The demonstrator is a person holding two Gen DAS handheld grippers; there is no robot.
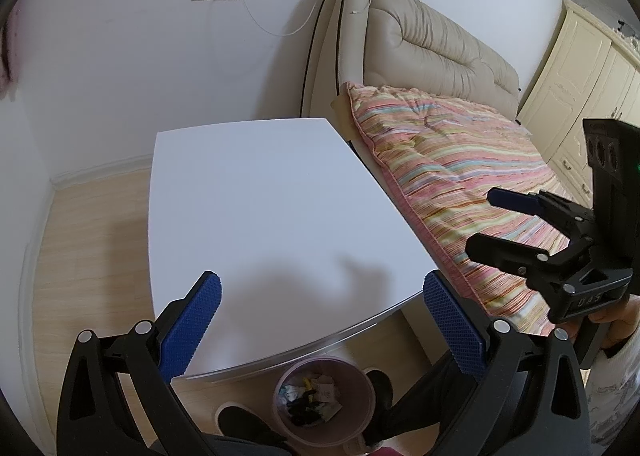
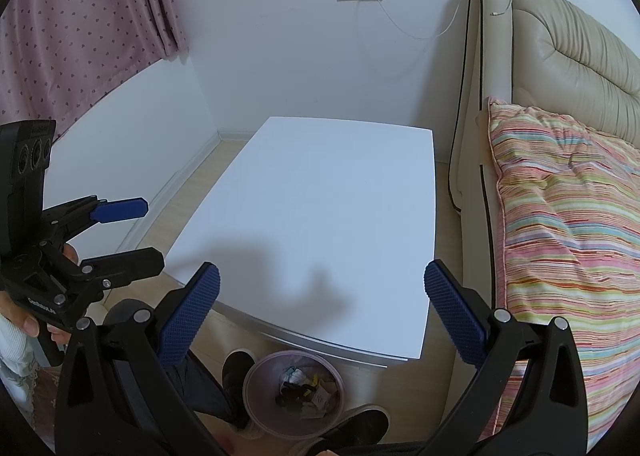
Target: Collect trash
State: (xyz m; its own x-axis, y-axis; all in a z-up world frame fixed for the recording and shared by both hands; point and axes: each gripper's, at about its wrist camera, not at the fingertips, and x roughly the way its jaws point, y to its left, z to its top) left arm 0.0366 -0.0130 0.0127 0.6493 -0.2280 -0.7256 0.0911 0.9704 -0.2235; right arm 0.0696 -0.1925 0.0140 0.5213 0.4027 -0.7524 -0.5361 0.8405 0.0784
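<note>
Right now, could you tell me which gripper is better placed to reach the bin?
Neither clearly. Both the left gripper and right gripper hang open above the table, with the bin below between them.

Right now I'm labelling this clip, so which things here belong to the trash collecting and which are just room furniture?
Part of the job:
- trash bin on the floor, with scraps inside
- white table, top bare
- left claw, open
- right claw, open

Just lying about:
- striped quilt
- beige headboard
- pink curtain
- charger cable

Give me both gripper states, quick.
Left gripper: open, holding nothing, above the white table.
Right gripper: open, holding nothing.
</note>
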